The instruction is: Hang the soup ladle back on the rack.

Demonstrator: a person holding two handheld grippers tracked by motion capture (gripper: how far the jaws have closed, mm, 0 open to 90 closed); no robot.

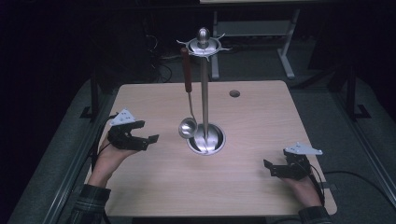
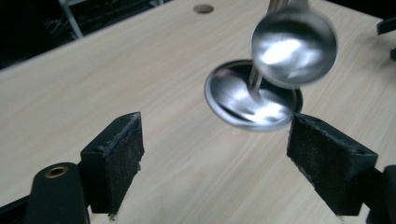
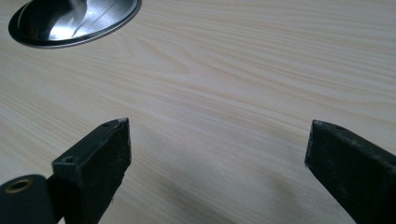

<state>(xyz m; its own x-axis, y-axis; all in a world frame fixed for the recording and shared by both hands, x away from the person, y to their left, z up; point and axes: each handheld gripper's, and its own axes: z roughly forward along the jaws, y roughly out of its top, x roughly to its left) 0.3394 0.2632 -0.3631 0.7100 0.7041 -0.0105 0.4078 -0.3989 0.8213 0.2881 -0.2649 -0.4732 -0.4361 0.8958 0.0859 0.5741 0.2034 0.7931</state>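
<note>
the steel ladle with the reddish-brown handle (image 1: 188,105) hangs from a hook at the crown of the tall polished metal utensil stand (image 1: 204,88), its bowl hovering just above the left edge of the stand's round base. the left tongs (image 1: 142,132) sit left of the stand, close to the ladle's bowl, jaws spread wide and holding nothing; in the left gripper view the shiny bowl (image 2: 294,46) floats just beyond the black pads (image 2: 122,154). the right tongs (image 1: 273,169) rest low, well to the right of the stand and nearer the person, also gaping and empty.

the step in hand looks like the left tongs reaching for the ladle. to do it well, aim for the thin shaft or handle above the slippery bowl, close squarely across it, then lift upward to clear the hook before drawing away from the stand. the right tongs could steady the stand's pole if it rocks on the pale wooden table (image 1: 261,116).
</note>
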